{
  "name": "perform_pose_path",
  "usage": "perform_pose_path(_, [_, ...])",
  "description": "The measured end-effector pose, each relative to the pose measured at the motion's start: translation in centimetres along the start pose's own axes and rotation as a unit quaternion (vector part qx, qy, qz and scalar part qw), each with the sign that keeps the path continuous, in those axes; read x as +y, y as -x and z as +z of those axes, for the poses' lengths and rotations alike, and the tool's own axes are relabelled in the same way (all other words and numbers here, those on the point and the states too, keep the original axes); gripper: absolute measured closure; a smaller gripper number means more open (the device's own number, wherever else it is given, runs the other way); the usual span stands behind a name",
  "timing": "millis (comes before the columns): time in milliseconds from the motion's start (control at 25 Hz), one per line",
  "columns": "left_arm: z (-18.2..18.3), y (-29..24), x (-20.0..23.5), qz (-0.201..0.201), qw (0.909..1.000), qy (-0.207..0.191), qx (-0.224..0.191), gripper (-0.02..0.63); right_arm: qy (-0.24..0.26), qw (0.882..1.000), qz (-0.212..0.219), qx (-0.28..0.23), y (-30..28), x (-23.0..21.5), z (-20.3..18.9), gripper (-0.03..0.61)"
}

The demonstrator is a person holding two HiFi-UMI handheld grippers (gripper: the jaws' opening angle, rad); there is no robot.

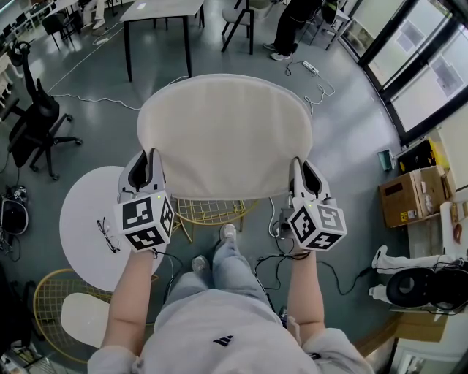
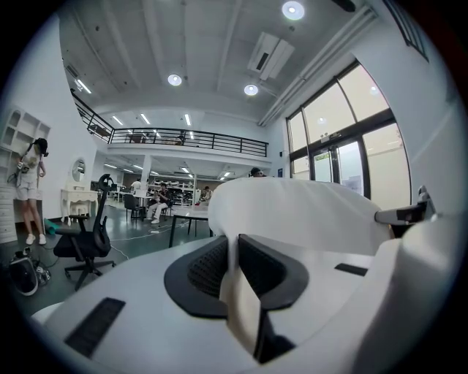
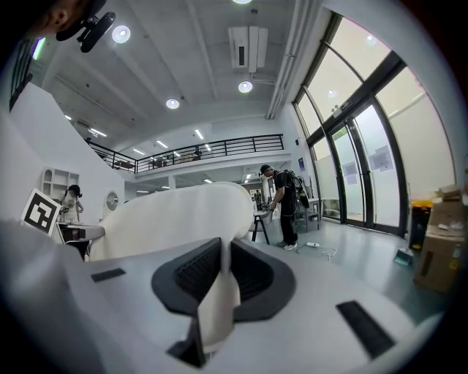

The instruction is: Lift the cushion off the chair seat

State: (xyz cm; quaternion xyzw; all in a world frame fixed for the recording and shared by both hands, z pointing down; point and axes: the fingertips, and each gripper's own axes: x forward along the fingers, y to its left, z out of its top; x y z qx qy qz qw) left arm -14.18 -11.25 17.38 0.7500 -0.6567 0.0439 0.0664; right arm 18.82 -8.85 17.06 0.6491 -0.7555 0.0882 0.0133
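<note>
A round cream cushion point(image 1: 225, 135) hangs in the air in front of me, held flat by both grippers. My left gripper point(image 1: 153, 159) is shut on its near left edge, and the cushion point(image 2: 307, 212) edge shows pinched between the dark pads point(image 2: 205, 266). My right gripper point(image 1: 297, 166) is shut on the near right edge; the cushion point(image 3: 183, 212) folds down between its pads point(image 3: 252, 274). Below, the gold wire chair seat point(image 1: 212, 212) stands bare, partly hidden by the cushion.
A round white table point(image 1: 88, 219) with glasses point(image 1: 108, 235) lies at my left. Another gold wire chair with a cushion point(image 1: 73, 318) sits lower left. A black office chair point(image 1: 33, 124), a dark-legged table point(image 1: 157, 22), cardboard boxes point(image 1: 409, 193) and floor cables point(image 1: 292, 259) surround me.
</note>
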Motion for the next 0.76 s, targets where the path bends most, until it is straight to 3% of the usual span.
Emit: perform_pose_path(760, [0.3,0.88,-0.19,0.002,1.0,-0.002,-0.006,0.558,0.006,1.0,-0.003,-0.006,0.86,0.11,0.27,0.525])
